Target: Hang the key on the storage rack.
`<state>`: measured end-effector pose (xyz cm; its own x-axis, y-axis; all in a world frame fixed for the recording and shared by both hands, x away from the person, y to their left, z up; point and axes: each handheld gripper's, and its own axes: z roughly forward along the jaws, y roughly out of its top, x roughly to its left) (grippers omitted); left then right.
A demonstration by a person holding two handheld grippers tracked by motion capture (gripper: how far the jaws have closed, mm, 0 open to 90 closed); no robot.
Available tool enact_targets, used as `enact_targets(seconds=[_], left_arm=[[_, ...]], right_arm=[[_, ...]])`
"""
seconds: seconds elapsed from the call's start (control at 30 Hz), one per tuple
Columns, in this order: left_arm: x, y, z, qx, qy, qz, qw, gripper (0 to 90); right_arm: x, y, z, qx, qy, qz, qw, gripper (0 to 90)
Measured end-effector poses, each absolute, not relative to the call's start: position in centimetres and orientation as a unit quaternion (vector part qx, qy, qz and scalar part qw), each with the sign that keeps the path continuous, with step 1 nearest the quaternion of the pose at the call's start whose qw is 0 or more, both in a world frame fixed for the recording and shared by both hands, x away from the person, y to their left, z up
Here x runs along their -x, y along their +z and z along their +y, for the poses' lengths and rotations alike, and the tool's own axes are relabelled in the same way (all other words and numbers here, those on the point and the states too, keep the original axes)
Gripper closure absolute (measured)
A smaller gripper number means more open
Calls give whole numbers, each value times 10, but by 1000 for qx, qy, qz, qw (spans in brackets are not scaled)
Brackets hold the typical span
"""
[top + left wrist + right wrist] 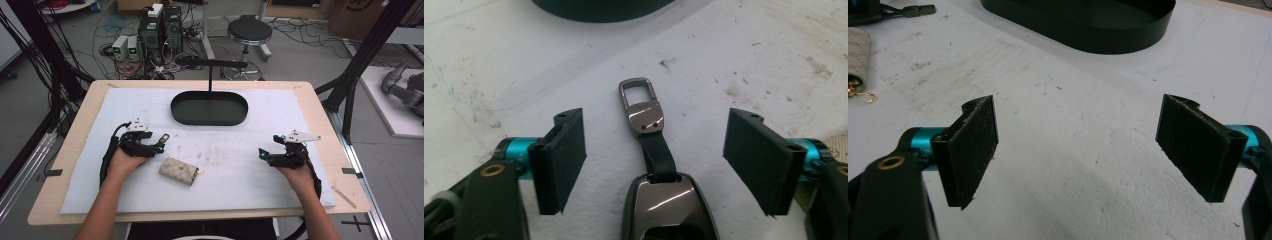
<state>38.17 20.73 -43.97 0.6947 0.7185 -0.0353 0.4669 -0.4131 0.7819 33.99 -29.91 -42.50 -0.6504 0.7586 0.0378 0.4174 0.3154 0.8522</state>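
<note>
The key fob (667, 202) lies flat on the white mat at lower centre of my left gripper view, between the left gripper (656, 160)'s spread pads, untouched; its strap and metal clasp (642, 102) point up-frame. I judge it small, light, hard and glossy, likely slippery; I'd pinch the body's flat sides. The quilted pouch (179, 170) sits just right in the high view; the black tray (209, 108) lies beyond. My right gripper (1080, 155) hangs open, empty.

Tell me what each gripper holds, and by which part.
Nothing is held. The key fob lies between the left gripper's open fingers, untouched; the right gripper is open.
</note>
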Motion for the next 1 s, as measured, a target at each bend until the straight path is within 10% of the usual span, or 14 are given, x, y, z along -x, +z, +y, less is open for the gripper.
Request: enact_targets(seconds=[0.77,1.0], left_arm=[[-377,-448,198,-833,178,363,378,784],[-376,-449,199,-835,180,352,382,817]], right_arm=[[-340,-426,-297,-373,447,791,190,174],[-339,-426,-297,-373,446,791,190,174]])
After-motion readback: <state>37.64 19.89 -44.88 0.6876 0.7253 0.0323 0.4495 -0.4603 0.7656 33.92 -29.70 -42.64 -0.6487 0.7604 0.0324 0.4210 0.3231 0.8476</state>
